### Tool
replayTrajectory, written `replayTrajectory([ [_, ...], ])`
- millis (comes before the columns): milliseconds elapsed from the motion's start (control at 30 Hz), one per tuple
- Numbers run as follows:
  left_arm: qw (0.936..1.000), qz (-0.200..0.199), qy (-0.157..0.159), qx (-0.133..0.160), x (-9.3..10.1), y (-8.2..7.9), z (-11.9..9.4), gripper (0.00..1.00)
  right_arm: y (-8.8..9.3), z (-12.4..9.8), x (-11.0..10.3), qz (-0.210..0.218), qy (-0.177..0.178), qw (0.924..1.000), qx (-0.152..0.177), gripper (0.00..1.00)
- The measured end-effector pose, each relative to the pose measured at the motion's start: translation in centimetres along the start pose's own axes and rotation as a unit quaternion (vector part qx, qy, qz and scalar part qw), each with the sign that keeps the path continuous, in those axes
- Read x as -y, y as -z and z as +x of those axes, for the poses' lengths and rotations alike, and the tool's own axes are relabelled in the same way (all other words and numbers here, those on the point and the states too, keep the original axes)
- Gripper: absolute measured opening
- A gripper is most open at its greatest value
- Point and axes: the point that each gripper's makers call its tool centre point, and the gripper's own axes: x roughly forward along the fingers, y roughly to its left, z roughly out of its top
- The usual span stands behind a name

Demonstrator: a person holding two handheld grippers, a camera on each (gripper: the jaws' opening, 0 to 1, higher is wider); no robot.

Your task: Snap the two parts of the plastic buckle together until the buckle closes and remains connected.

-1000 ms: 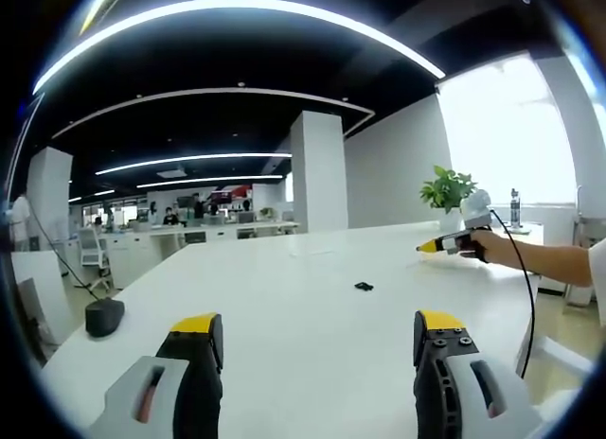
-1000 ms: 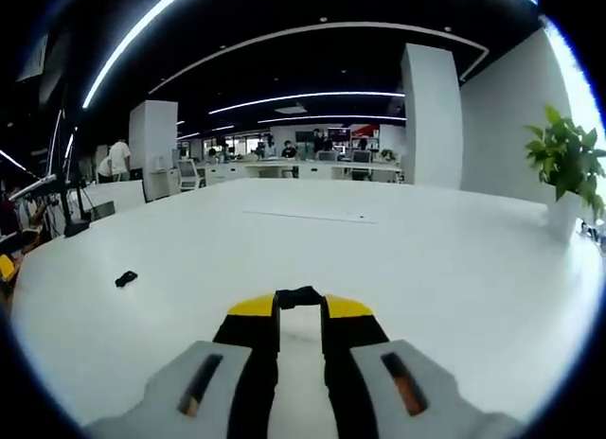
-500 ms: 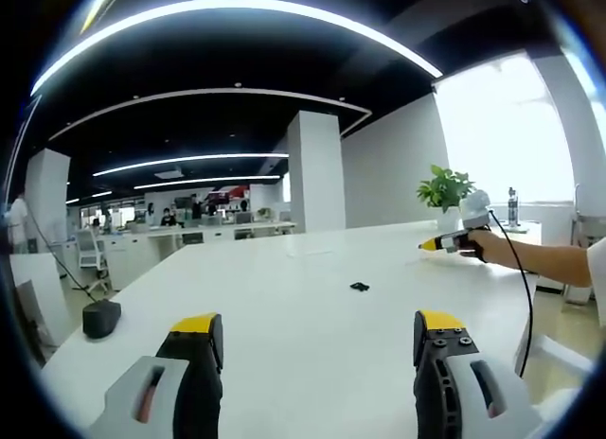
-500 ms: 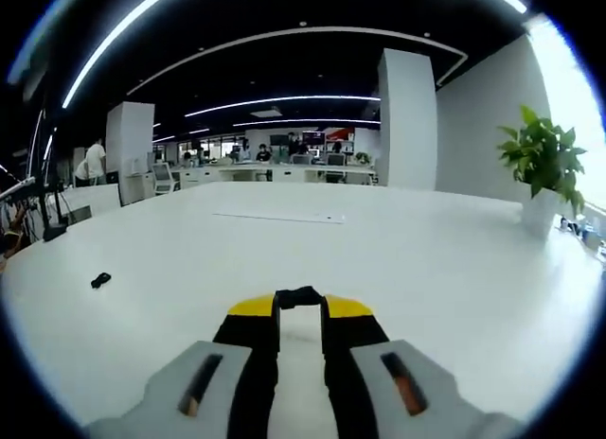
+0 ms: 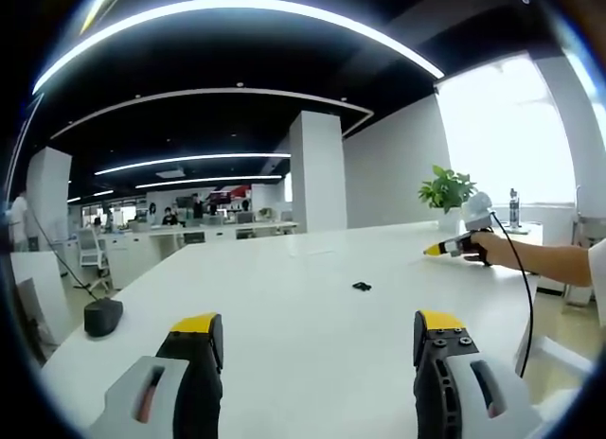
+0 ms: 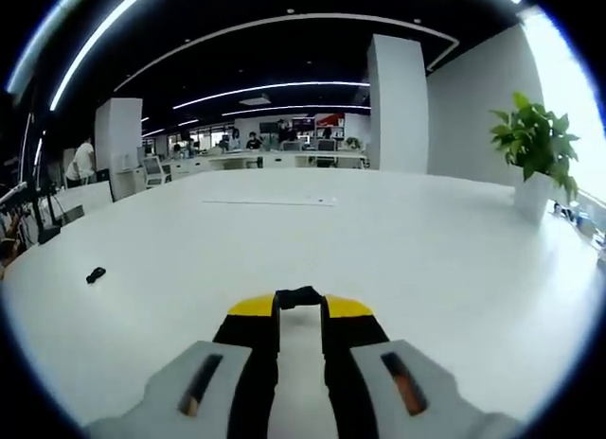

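In the left gripper view, my left gripper (image 5: 317, 327) stands open over the white table (image 5: 284, 307), nothing between its yellow-tipped fingers. One small black buckle part (image 5: 361, 287) lies on the table ahead of it. The right gripper (image 5: 445, 249) shows at the far right, held by a person's hand. In the right gripper view, my right gripper (image 6: 299, 305) is shut on the other black buckle part (image 6: 298, 296), which sticks out at its tips. The loose buckle part (image 6: 95, 274) lies far to the left on the table (image 6: 398, 240).
A potted green plant (image 5: 448, 189) (image 6: 536, 150) stands on the table's far side. A black round object (image 5: 102, 316) sits near the table's left edge. A cable (image 5: 524, 278) hangs from the right gripper. Desks and people fill the office behind.
The right gripper view has swung rightwards, so the loose buckle part sits further left and lower in it. The left gripper view has hardly shifted.
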Motion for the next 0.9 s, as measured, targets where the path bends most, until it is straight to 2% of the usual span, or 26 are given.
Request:
replayTrajectory([
  [400, 1.0000, 0.001, 0.002, 0.000, 0.1, -0.1, 0.1, 0.84, 0.8, -0.4, -0.9, -0.019, 0.007, 0.9996, -0.022, 0.17],
  [900, 1.0000, -0.002, 0.001, 0.001, -0.2, -0.1, 0.1, 0.84, 1.4, -0.6, -0.9, -0.023, 0.017, 0.9988, -0.039, 0.18],
])
